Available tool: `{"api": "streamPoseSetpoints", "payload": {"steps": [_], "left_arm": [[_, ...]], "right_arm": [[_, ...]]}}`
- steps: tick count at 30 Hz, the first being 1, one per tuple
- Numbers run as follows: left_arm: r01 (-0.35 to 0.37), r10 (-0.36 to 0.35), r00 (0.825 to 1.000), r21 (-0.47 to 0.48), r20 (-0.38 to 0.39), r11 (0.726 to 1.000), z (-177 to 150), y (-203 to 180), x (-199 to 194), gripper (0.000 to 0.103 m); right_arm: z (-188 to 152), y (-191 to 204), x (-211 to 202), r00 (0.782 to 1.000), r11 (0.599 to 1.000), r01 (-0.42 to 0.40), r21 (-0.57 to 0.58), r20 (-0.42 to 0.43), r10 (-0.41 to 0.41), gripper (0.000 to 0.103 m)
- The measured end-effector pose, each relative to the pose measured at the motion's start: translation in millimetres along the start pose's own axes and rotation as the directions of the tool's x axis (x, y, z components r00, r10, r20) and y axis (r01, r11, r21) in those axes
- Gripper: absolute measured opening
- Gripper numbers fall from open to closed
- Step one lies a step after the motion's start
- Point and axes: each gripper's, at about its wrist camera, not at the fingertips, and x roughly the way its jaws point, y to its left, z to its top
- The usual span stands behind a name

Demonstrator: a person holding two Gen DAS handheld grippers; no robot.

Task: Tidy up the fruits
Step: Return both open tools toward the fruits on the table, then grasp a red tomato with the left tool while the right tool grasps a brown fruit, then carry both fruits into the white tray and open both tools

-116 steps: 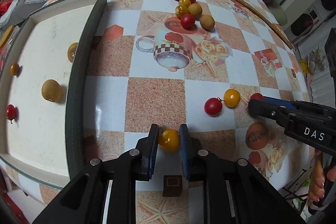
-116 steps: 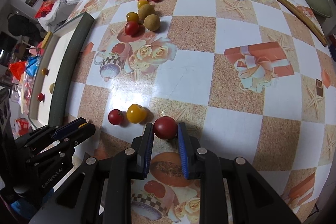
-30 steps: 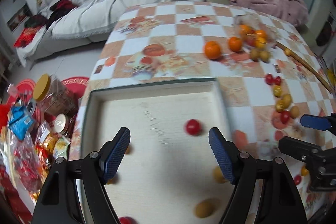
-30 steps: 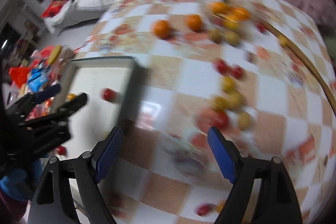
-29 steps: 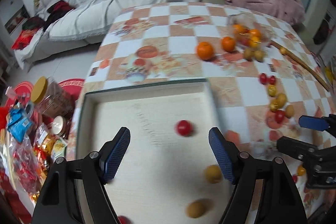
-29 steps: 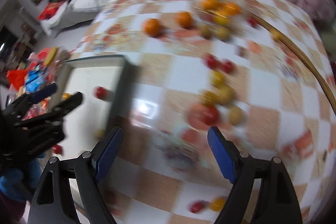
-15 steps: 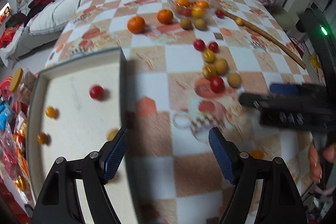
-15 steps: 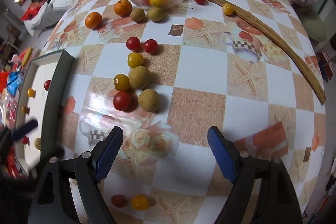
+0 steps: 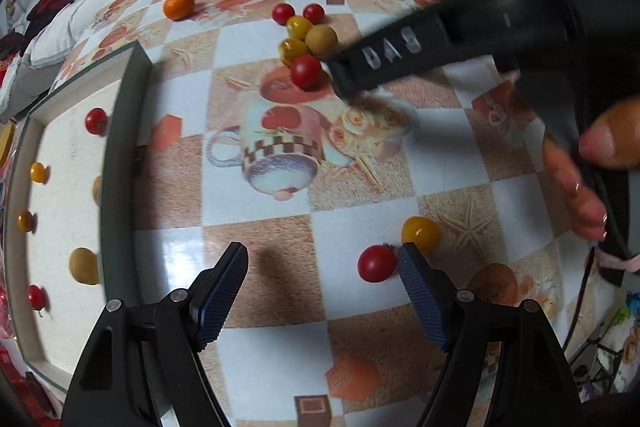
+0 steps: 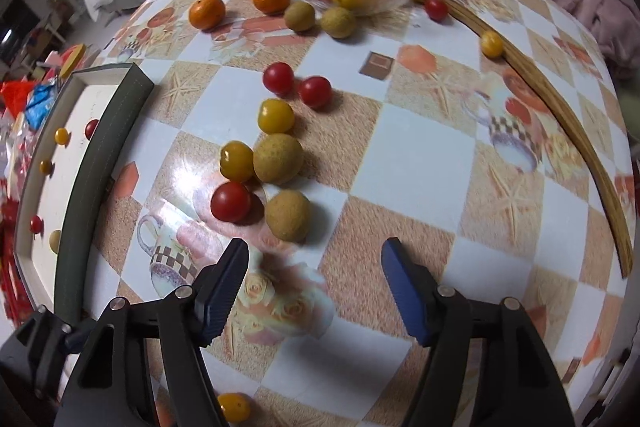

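Left wrist view: left gripper (image 9: 322, 267) hangs with textured blue pads spread wide and empty, a glossy round red cherry tomato (image 9: 377, 263) just inside its right pad. Right gripper (image 10: 314, 263), jaws just narrowing but gripping nothing, hovers near a matte tan round longan (image 10: 287, 215) on the shiny checkered tablecloth (image 10: 420, 163).

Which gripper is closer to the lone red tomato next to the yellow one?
Left. The left gripper is open with the red tomato just inside its right finger. The right gripper, also open, is farther up the table, by the fruit cluster.
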Motion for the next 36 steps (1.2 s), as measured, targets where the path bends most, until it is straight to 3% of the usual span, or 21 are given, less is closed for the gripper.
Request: {"api": "streamPoseSetpoints", "payload": {"steps": [5, 8, 9, 10, 18, 20, 21, 22, 28, 36], "left_arm": [[-0.028, 0.029, 0.999, -0.029, 0.034, 0.999, 3, -2, -1, 0.078], [-0.035, 0.036, 0.999, -0.05, 0.02, 0.998, 4, 1, 0, 0.076], [-0.031, 0.032, 0.999, -0.049, 0.014, 0.998, 4, -1, 0, 0.064], [-0.026, 0.026, 1.0, -0.041, -0.006, 0.999, 4, -3, 2, 0.056], [-0.046, 0.046, 0.999, -0.001, -0.015, 0.999, -7, -21, 1, 0.053], [-0.031, 0.031, 0.999, -0.003, -0.018, 1.0, -7, -23, 0, 0.042], [-0.023, 0.023, 1.0, 0.01, -0.019, 1.0, -7, -26, -1, 0.026], [-0.014, 0.015, 1.0, 0.03, -0.026, 0.999, -7, -31, -2, 0.019], [0.039, -0.041, 0.998, -0.041, -0.05, 0.998, -4, -26, -4, 0.019], [0.039, -0.047, 0.998, -0.14, -0.052, 0.989, 2, 0, -19, 0.019]], "right_arm": [[10, 7, 3, 1.0, 0.999, -0.005, -0.036, 0.014, 0.005, 0.064], [16, 13, 4, 1.0, 0.998, -0.002, -0.064, 0.019, 0.003, 0.042], [18, 14, 5, 1.0, 0.998, -0.012, -0.065, 0.016, 0.013, 0.031], [18, 13, 5, 1.0, 0.998, -0.027, -0.06, 0.011, 0.028, 0.026], [4, -6, -3, 0.997, 0.997, -0.078, -0.005, -0.022, 0.078, 0.026], [-2, -12, -6, 0.996, 0.996, -0.086, 0.013, -0.03, 0.086, 0.026], [-4, -14, -8, 0.995, 0.996, -0.09, 0.021, -0.032, 0.09, 0.026], [-7, -17, -11, 0.995, 0.995, -0.095, 0.031, -0.034, 0.096, 0.026], [-16, -28, -22, 0.992, 0.991, -0.117, 0.068, -0.032, 0.12, 0.026], [-24, -33, -32, 0.989, 0.986, -0.145, 0.089, -0.029, 0.148, 0.026]]}}
